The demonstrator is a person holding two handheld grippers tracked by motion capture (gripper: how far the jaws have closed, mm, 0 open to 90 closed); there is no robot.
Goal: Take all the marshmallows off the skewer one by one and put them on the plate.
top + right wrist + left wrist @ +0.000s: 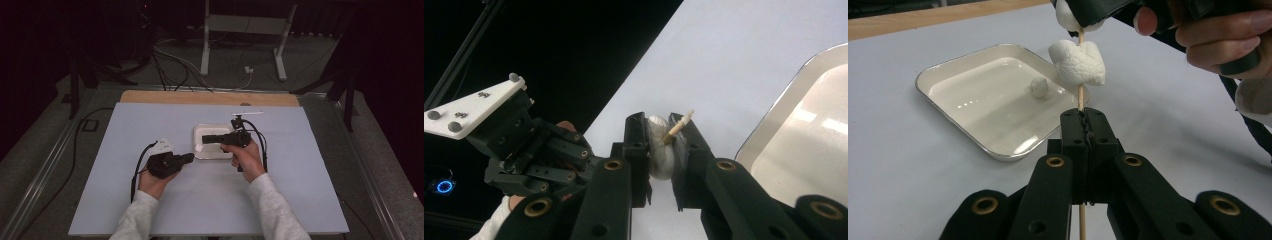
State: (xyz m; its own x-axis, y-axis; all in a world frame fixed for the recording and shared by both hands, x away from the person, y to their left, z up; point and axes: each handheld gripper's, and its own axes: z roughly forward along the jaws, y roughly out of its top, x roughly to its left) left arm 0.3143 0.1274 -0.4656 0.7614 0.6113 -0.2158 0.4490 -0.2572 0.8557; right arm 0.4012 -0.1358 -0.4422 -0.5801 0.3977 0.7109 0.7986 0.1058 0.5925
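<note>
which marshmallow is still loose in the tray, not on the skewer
The small round marshmallow lying alone in the white tray. The other two are threaded on the skewer: a bigger one mid-stick, and one squeezed in the right gripper.

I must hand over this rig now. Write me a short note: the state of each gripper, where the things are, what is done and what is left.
Left gripper: shut on the thin wooden skewer, holding it upright beside the tray.
Right gripper: shut on a white marshmallow; the skewer tip pokes out through it.
Done: one squashed white marshmallow already sits lower on the skewer.
Where: one small white marshmallow lies in the shallow white square tray on the pale blue table cover.
Left: probably push the held marshmallow further down, release it, then thread the one from the tray.
</note>
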